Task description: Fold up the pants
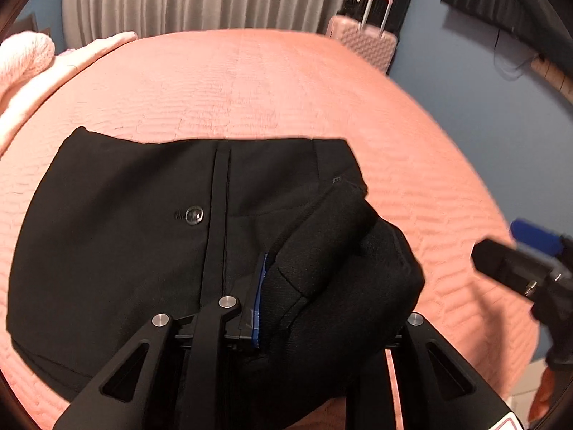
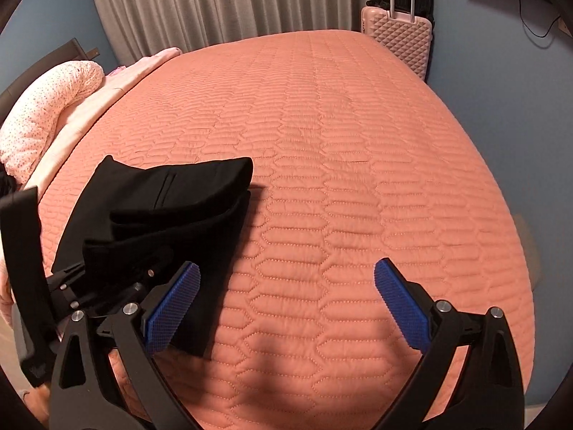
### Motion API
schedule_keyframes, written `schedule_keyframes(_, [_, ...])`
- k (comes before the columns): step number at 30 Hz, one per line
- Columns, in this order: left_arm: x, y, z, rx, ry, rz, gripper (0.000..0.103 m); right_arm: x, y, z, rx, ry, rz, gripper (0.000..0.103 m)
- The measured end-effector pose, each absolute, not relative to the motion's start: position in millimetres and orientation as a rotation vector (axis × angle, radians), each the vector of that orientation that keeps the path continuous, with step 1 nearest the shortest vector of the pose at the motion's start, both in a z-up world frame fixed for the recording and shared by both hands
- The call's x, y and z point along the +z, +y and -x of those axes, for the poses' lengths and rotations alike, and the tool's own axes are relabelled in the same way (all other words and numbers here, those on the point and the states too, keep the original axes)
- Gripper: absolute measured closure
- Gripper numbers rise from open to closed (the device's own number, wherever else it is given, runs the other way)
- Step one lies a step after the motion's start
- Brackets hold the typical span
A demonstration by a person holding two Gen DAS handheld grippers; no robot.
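A pink suitcase (image 2: pixel 401 37) stands beyond the quilted salmon bedspread (image 2: pixel 340 150), near grey curtains (image 2: pixel 215 3).

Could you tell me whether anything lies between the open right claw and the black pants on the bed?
Nothing visible does. The right claw hangs open over bare bedspread, with the pants just to its left, where the left claw holds a fold.

Both tools are showing black angular arms with triangular cut-outs and silver round screws; right tool (image 2: pixel 286 308) is sporting blue cross-hatched pads (image 2: pixel 174 307); left tool (image 1: pixel 304 286) is flashing one blue pad edge.
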State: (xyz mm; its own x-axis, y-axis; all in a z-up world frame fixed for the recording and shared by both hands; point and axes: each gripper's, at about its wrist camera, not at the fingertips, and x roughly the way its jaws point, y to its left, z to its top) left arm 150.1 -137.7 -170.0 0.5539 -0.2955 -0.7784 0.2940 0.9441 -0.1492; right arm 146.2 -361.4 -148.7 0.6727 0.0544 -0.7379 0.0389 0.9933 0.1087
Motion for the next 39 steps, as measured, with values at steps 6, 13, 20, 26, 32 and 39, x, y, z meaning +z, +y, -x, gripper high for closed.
schedule_keyframes(6, [-174,-125,-137,-0.357,0.901,0.047,0.083,-152,-362,-145,0.004,0.847,-0.108,0.006])
schedule_keyframes(13, [-169,-140,-168,-0.347,0.97,0.048,0.083,-148,-366,-144,-0.027,0.842,-0.112,0.006])
schedule_keyframes(20, [-167,-125,-139,-0.377,0.926,0.07,0.081,-151,-372,-144,-0.055,0.848,-0.109,0.006])
schedule_keyframes(26, [-169,-148,-167,-0.361,1.008,0.037,0.078,-144,-365,-140,-0.054,0.837,-0.074,0.006])
schedule_keyframes(32, [-151,-115,-126,-0.396,0.932,0.174,0.069,-142,-371,-138,-0.082,0.829,-0.042,0.006])
schedule_keyframes(39, [-130,-128,-99,-0.47,0.778,0.156,0.019,-139,-376,-132,-0.081,0.823,-0.067,0.006])
